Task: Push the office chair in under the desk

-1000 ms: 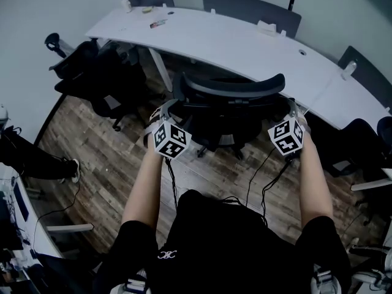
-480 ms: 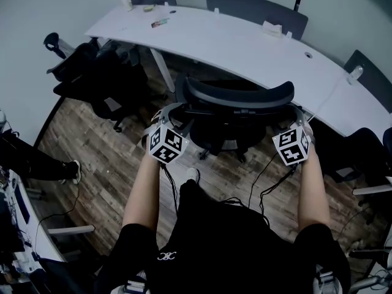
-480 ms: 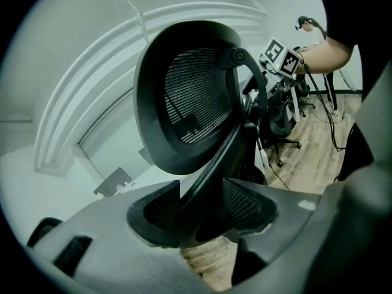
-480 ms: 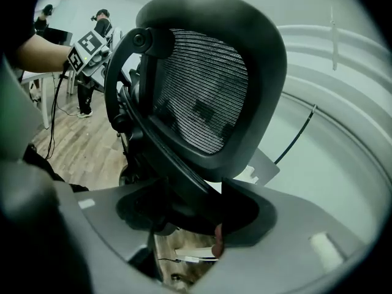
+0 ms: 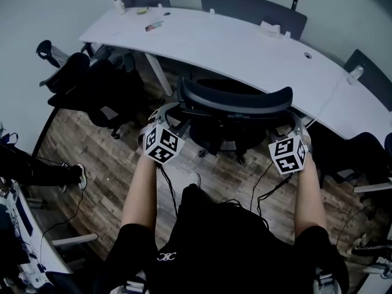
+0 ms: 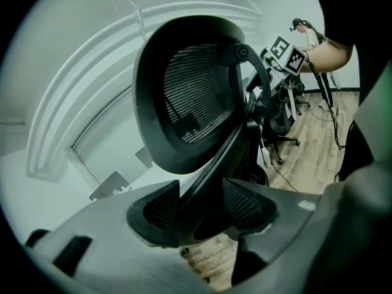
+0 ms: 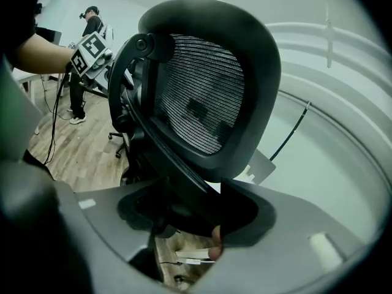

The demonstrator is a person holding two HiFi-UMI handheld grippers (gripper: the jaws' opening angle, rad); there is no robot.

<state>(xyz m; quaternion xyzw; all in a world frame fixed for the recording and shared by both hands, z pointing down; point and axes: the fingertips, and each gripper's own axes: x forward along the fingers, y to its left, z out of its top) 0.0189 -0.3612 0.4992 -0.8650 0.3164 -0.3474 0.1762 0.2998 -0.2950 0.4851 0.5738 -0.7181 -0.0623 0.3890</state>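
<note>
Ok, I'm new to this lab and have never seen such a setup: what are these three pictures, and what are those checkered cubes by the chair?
There is no robot here. A person holds a claw in each hand, and the marker cubes are part of those claws. The head view comes from a camera on the person's head, looking steeply down. In it the left claw is at the picture's left and the right claw at its right. The other two pictures come from wide-angle cameras riding on each claw, looking along its jaws. Both show the mesh-backed office chair, and each claw appears closed on a strut of its back frame. The chair faces the curved white desk, which carries a few small items at its far left end. Other black chairs stand nearby.
</note>
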